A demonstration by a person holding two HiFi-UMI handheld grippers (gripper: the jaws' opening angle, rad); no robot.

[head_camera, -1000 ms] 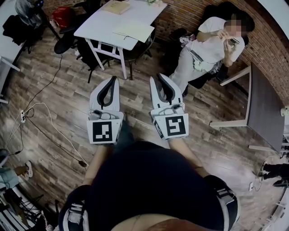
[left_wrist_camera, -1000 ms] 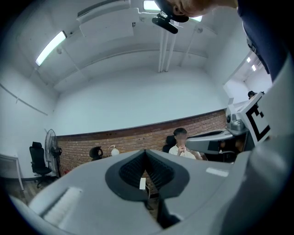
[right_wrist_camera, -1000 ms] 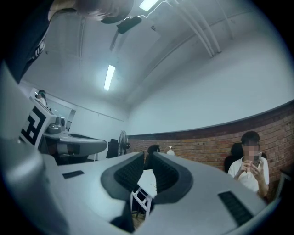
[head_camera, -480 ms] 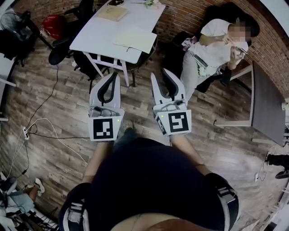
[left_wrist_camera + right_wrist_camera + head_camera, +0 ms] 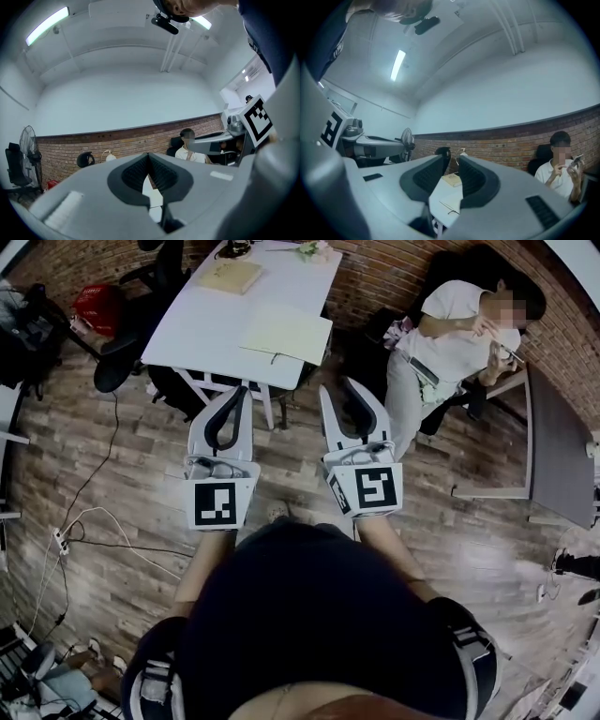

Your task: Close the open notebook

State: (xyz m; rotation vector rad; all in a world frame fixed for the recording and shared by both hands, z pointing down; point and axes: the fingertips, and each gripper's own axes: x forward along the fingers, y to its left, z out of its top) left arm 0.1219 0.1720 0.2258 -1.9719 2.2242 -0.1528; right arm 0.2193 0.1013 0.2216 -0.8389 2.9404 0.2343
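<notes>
Notebook (image 5: pixel 286 334) lies flat near the near edge of the white bench (image 5: pixel 197 324), toward its right corner as the head view shows it. A tan book (image 5: pixel 228 276) sits well apart from it at the far side. The notebook appears as a pale, thin, spread sheet with a small dark mark at its near edge; what the mark is cannot be told, nor where the spine runs. Judged light and limp: loose pages likely to bend or crease, the cover probably a little stiffer. Best hold would be the free outer edge of one half, away from the fold, pinched shallowly so that only that leaf or cover lifts and swings over. Left gripper (image 5: pixel 236 397) has its jaws together, nothing in them. Right gripper (image 5: pixel 339 390) has just been opening; its jaws stand apart with nothing between them. Both are held level, side by side, short of the bench and touching nothing.
</notes>
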